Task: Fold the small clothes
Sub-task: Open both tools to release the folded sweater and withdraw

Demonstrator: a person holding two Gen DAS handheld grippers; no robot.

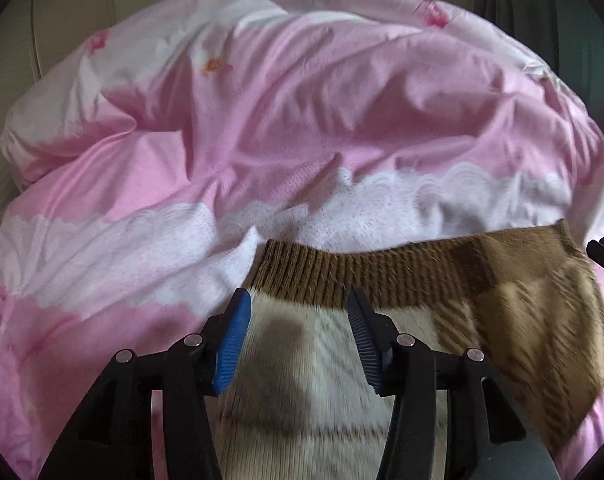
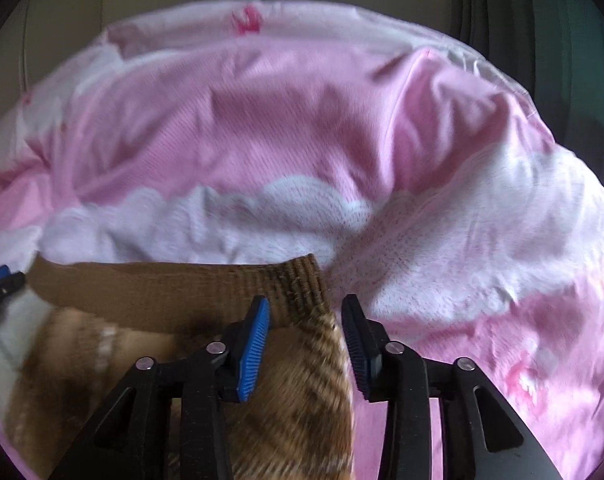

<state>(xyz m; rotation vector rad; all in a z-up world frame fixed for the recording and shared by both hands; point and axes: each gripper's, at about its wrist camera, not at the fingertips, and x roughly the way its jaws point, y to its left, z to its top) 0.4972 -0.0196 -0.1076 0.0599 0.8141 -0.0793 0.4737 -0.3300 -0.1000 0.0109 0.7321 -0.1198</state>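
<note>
the pink duvet (image 1: pixel 302 128) covered the bed. the knitted garment (image 1: pixel 422 280) lay spread on its near part, ribbed brown hem (image 2: pixel 161 292) farthest from the cameras, with no fold visible; judged, folding was barely begun. the left gripper (image 1: pixel 297 336) stood open over the cream panel. the right gripper (image 2: pixel 306 344) stood open at the garment's right edge, gripping nothing.

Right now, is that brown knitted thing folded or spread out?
Spread out, mostly: the knitted garment lies flat on the pink quilt, ribbed band stretched across both views. Its near part is out of view, so cannot tell there.
</note>
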